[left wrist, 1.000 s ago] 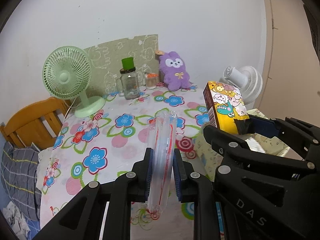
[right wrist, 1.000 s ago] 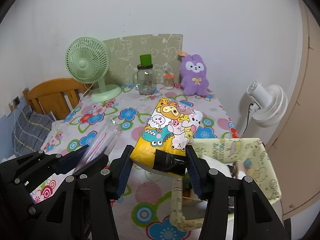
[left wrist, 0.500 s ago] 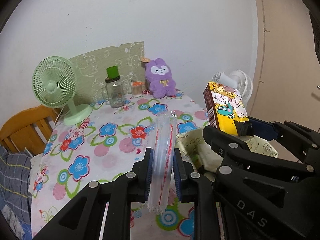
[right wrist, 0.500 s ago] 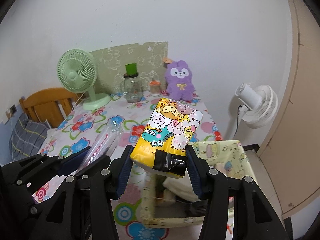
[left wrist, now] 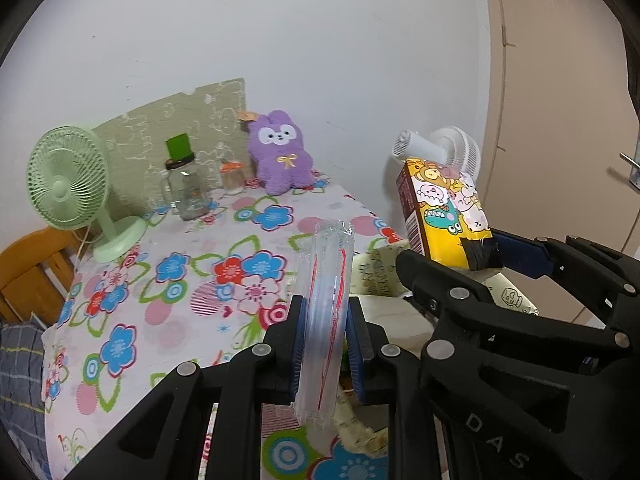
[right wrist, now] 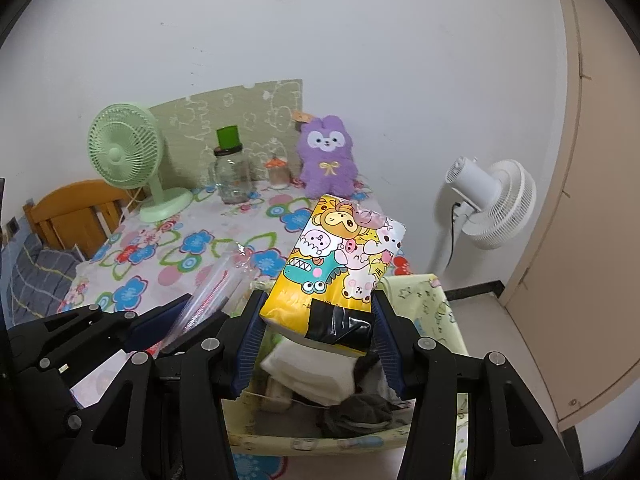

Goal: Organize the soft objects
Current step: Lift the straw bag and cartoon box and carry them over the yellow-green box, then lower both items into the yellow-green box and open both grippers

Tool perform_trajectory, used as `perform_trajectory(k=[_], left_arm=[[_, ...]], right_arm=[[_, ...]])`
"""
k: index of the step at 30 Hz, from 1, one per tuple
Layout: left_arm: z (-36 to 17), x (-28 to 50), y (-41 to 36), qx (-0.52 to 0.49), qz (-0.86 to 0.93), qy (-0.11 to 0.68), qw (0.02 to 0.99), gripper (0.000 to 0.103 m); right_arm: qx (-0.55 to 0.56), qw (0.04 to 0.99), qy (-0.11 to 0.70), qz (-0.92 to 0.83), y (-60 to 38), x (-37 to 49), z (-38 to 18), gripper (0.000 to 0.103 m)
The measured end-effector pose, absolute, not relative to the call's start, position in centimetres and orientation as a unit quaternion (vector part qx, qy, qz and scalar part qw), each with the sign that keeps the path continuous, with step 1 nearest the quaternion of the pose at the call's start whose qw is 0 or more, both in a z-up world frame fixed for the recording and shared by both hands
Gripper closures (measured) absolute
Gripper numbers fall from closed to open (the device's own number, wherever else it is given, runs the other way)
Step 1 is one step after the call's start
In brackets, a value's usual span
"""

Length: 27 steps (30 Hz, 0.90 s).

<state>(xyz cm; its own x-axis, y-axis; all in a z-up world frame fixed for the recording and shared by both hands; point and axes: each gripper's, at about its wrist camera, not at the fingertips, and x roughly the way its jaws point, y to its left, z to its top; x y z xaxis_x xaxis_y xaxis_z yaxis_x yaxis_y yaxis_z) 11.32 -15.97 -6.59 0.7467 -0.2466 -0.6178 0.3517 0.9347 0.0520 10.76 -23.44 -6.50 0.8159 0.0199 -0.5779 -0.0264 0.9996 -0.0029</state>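
Your left gripper (left wrist: 325, 346) is clamped on a clear plastic packet with red lines (left wrist: 326, 312), which stands upright between the blue pads and pokes out above and below them. Your right gripper (right wrist: 318, 334) is clamped on a yellow cartoon-print tissue pack (right wrist: 340, 264), gripping it low down where a strip of black tape (right wrist: 340, 326) wraps its near end; the pack tilts up and away from you. Both tools sit side by side, the left one's packet just to the left of the tissue pack in the right wrist view. Beneath the tissue pack is a pale yellow fabric bin (right wrist: 440, 304) with printed drawings, holding a folded white cloth (right wrist: 308, 376) and something dark grey (right wrist: 360, 412). The bin stands at the near right edge of a table under a floral tablecloth (left wrist: 180, 272). At the far side of the table, against the wall, sits a purple plush bunny (left wrist: 280, 152), with a small orange-lidded jar (left wrist: 232, 174) and a glass jar with a green top (left wrist: 184, 184) to its left, and a green desk fan (left wrist: 72, 188) farther left. A white fan (right wrist: 492, 204) stands off the table to the right, and a wooden chair (right wrist: 72, 216) shows at the far left.
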Motion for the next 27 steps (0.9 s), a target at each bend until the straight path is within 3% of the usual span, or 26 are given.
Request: perform_trajectory(k=[18,24,27], left_arm=[[-9.2,13.6,-21.7,0.107,-0.215,0.348,0.906,0.083],[-10.0,14.2,-23.0,0.111,-0.228,0.357,0.899,0.079],[-10.3,14.6,-23.1,0.112,-0.226,0.362,0.897,0.064]], right_arm=[[0.023,0.943,0.331,-0.021,-28.8,12.1,-8.9,0.049],[0.029,0.939,0.341,-0.031,-30.1,12.4,-9.6,0.049],[0.030,0.937,0.346,-0.032,-30.3,12.6,-9.9,0.049]])
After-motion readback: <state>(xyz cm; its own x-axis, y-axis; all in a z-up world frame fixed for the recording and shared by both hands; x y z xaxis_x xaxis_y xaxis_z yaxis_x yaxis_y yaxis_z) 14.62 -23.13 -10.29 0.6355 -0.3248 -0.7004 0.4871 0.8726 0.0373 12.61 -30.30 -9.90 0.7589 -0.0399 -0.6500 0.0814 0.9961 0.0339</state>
